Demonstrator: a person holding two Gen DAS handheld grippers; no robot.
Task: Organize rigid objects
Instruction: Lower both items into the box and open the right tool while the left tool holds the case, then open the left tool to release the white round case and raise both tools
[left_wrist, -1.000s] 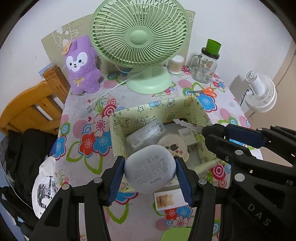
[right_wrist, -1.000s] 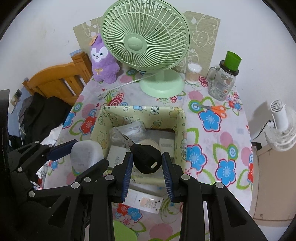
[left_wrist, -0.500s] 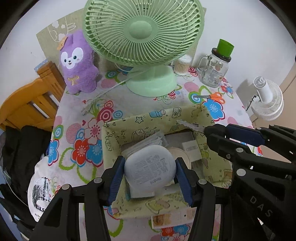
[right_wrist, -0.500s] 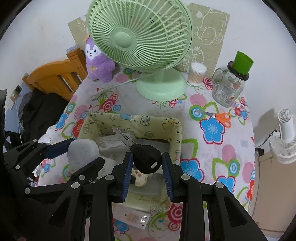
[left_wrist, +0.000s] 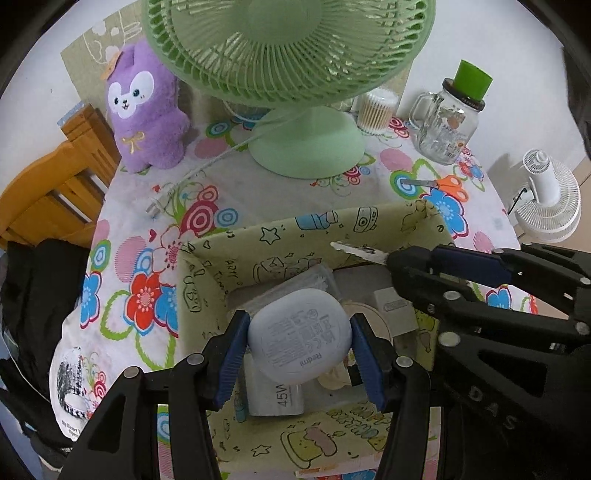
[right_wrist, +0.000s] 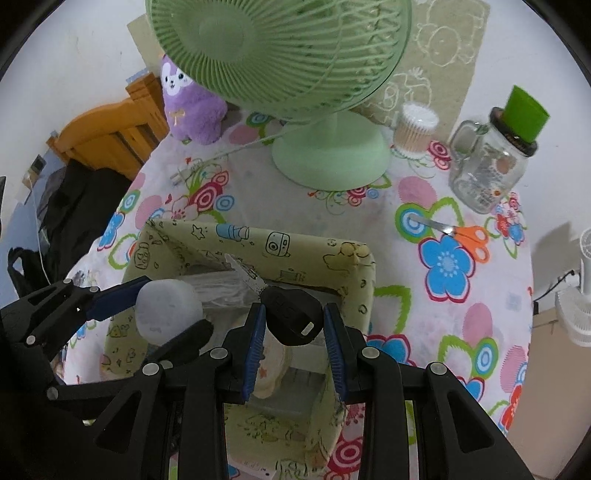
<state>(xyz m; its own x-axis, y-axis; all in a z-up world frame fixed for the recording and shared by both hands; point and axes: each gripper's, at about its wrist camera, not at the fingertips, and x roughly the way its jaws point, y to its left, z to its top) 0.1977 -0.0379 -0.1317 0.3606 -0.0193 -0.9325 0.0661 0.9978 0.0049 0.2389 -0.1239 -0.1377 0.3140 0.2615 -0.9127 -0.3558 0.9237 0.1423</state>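
Left gripper clamped on a pale grey earbud case, held above the inside of the yellow-green fabric box. Right gripper clenched around the black head of a car key, blade pointing toward the box's far wall, also over the box. Inside the box: a white charger marked 45W, a round cream disc, a clear plastic packet. Beyond the box on the flowered tablecloth: green fan, purple plush, glass jar mug, orange scissors.

Grey earbud case, black-headed key held above patterned box.
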